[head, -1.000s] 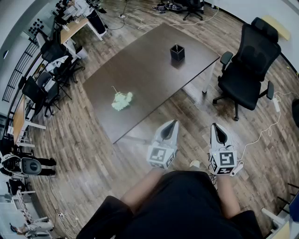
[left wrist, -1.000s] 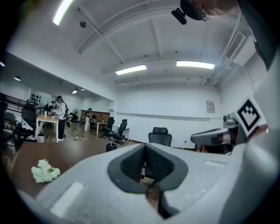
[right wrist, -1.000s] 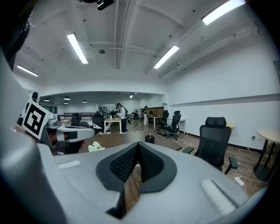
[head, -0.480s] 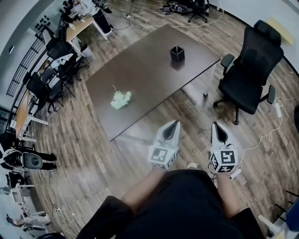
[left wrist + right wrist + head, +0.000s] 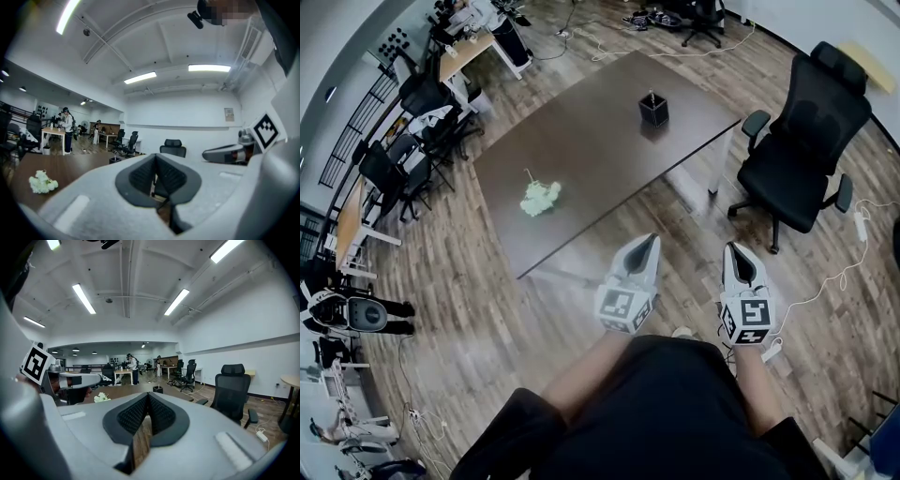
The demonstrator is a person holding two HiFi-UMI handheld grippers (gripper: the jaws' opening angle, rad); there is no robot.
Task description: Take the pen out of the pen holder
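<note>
The black square pen holder (image 5: 653, 111) stands near the far right corner of the dark table (image 5: 591, 159), with a pen (image 5: 651, 95) sticking up out of it. Both grippers hover over the wooden floor, short of the table's near edge. My left gripper (image 5: 651, 241) and my right gripper (image 5: 734, 251) are both shut with nothing between the pads. In the left gripper view the pads (image 5: 165, 176) meet, and the holder (image 5: 115, 160) sits far ahead. In the right gripper view the holder (image 5: 158, 389) shows small just above the closed jaws.
A pale green-white bunch (image 5: 540, 198) lies on the table's near left part. A black office chair (image 5: 806, 141) stands right of the table, with a white cable (image 5: 834, 277) on the floor. Desks, chairs and people are at the far left (image 5: 441, 56).
Both grippers have drifted slightly forward towards the table along with the person. Their jaws stay shut.
</note>
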